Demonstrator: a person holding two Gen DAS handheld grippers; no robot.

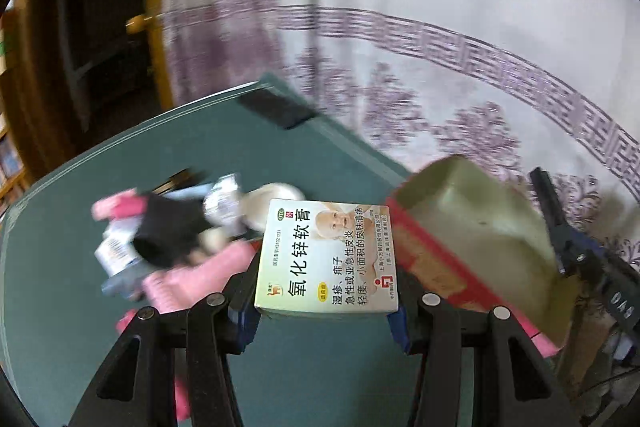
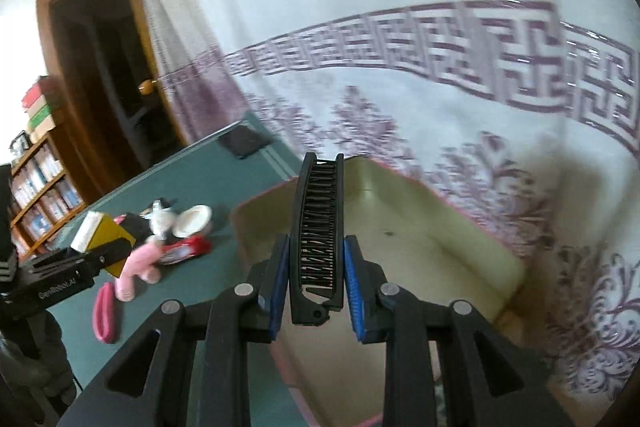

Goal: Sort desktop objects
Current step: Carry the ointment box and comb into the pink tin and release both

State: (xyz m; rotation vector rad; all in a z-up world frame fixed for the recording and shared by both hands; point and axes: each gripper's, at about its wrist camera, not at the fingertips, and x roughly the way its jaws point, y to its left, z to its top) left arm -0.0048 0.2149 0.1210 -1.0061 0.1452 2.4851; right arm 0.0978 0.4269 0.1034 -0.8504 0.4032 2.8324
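White cardboard ointment box (image 1: 326,259) sits clamped in the left hand-held gripper (image 1: 322,323); the right hand-held gripper (image 2: 316,291) grips a black folding comb (image 2: 318,239).

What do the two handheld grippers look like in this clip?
Both the left gripper and right gripper have black angular linkage arms with round silver pivot pins and blue ribbed pads on the fingers. The left one's body carries small white lettering.

The heap of small items (image 1: 168,239) is motion-blurred; the storage box (image 1: 480,227) is partly smeared.
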